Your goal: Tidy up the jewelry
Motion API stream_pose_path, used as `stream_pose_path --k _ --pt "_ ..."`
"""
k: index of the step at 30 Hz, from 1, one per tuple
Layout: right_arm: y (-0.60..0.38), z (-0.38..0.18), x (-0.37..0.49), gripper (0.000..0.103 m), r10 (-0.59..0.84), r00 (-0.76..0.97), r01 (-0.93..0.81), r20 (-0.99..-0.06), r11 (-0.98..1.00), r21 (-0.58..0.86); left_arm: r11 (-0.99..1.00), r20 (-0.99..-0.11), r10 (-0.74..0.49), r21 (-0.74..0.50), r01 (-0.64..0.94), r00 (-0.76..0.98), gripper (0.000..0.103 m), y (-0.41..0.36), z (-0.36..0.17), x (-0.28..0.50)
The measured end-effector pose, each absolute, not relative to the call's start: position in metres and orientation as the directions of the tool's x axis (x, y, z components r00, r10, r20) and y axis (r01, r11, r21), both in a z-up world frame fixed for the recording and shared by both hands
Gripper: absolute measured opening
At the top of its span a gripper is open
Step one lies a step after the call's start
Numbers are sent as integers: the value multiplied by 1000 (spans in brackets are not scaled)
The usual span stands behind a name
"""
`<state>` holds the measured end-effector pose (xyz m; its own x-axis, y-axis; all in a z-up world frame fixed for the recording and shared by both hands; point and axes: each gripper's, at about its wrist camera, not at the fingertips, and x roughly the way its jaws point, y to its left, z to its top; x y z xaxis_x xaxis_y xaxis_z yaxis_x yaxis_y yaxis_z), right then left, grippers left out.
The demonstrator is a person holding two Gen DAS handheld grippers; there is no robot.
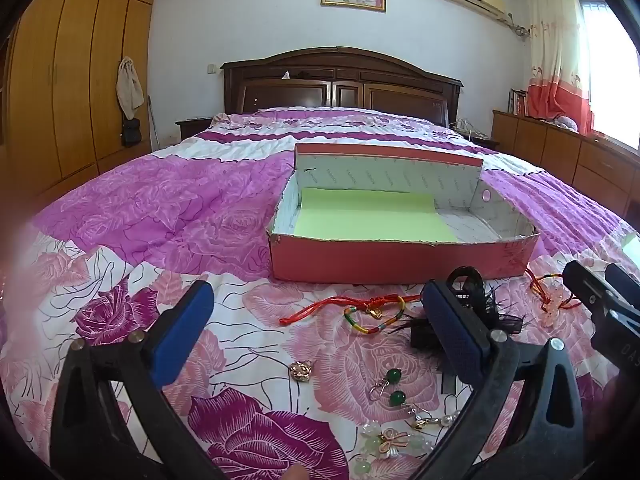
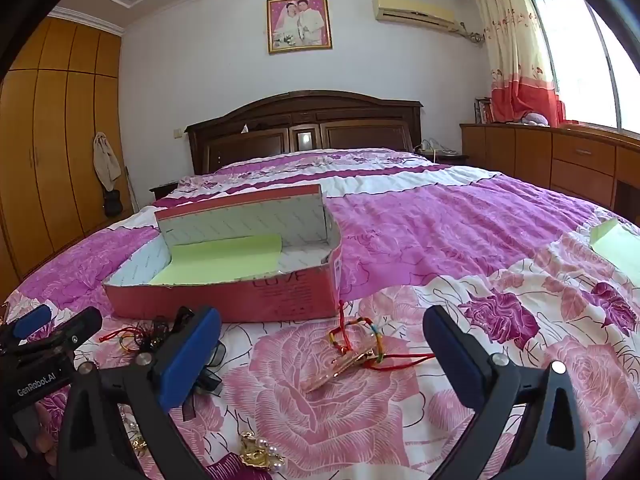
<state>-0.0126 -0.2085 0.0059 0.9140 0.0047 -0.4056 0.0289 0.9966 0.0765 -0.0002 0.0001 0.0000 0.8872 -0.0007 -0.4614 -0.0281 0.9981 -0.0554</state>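
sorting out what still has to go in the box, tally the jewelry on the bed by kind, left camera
red cord bracelets: 2
green bead earrings: 2
black feather clip: 1
gold pendant: 1
pale beaded bracelet: 1
total: 7 that can be told apart

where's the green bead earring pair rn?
In the left wrist view, the green bead earrings lie on the floral bedspread between the open left gripper fingers, right of a small gold pendant.

"GenRobot.AI" on left tool [image 2: 52, 332]
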Motion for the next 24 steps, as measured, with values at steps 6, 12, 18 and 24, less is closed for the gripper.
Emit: stream_pose_path --k 6,12,18,24 --pt "-206 6 -13 103 2 914 30 -405 997 71 998 -462 2 -50 -28 887 98 0 0 0" --pt "-203 6 -14 103 -2 915 28 -403 998 58 998 -461 3 -48 -29 887 98 0 0 0" --pt "-205 6 -13 103 -5 916 28 -402 998 53 998 -461 4 -47 -29 887 98 0 0 0" --pt "-205 6 -13 103 -6 916 28 -402 998 50 999 -460 5 -46 -29 888 98 0 0 0"
